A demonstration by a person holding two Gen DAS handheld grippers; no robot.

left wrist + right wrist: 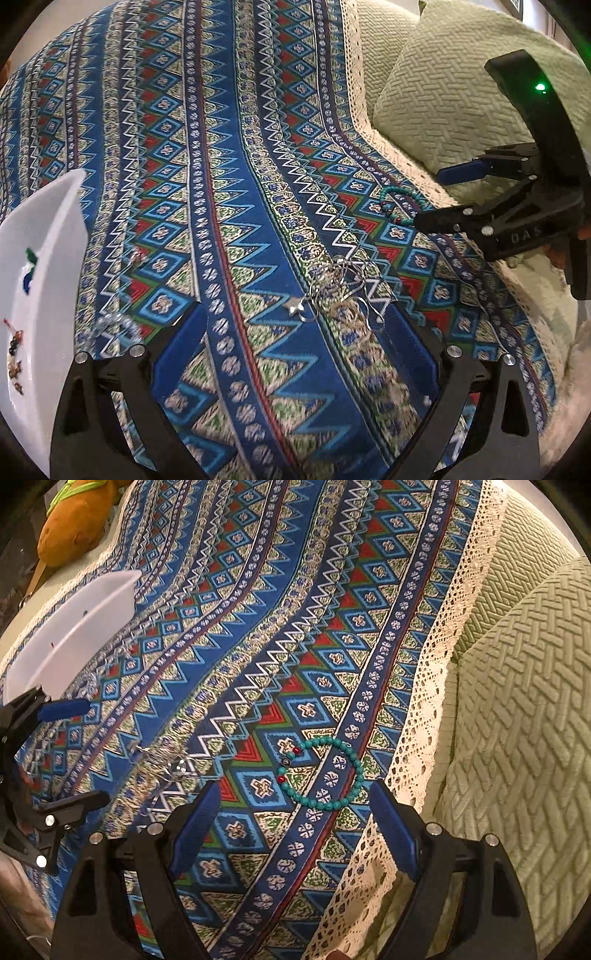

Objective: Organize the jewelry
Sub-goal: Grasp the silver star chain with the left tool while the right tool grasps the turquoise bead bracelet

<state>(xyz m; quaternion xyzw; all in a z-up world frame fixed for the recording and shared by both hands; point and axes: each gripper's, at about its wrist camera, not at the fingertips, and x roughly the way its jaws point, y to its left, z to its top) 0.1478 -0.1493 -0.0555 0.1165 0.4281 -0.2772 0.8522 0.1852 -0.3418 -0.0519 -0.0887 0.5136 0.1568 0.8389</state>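
A tangle of silver chain jewelry with a star charm (338,293) lies on the patterned blue cloth (221,147), just ahead of my open left gripper (295,325); it also shows in the right wrist view (166,764). A turquoise bead bracelet (325,771) with red beads lies just ahead of my open, empty right gripper (295,801); it also shows in the left wrist view (397,205), beside the right gripper (428,195). A white dish (40,280) at the left holds small jewelry pieces; it also shows in the right wrist view (74,635). A clear bead bracelet (118,325) lies near the dish.
A green woven cushion (450,92) lies at the right past the cloth's lace edge (417,720). An orange plush object (70,528) sits at the far left corner. The left gripper (55,753) shows at the left of the right wrist view.
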